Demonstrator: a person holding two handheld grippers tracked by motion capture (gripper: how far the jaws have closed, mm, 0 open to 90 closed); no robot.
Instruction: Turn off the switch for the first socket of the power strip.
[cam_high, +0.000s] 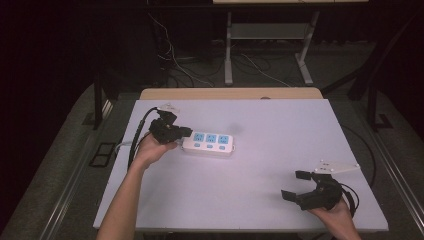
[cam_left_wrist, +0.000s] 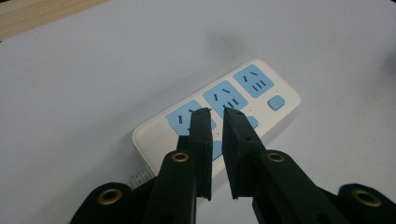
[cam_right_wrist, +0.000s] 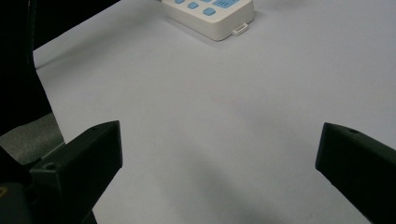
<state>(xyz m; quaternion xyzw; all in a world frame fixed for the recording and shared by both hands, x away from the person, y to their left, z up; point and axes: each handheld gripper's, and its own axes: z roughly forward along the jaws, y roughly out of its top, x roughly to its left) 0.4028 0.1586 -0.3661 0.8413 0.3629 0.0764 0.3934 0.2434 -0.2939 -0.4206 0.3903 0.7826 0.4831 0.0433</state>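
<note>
left tool (cam_left_wrist: 215, 112), jaws nearly together, over near end of power strip (cam_left_wrist: 219, 114), whose long axis runs straight ahead; right tool (cam_high: 300, 185), jaws apart, well away on tabletop (cam_high: 280, 130)

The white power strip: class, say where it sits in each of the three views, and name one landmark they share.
High view: power strip left of centre, by the left gripper.
Left gripper view: centre, beyond the nearly closed jaws.
Right gripper view: top edge, partly cut off.
Shared landmark: its blue socket panels.

Even overhead light brightens the white table (cam_high: 280, 150); the surroundings fall dark. Shadows are soft and faint. The gripper views look slightly soft, perhaps from motion.
</note>
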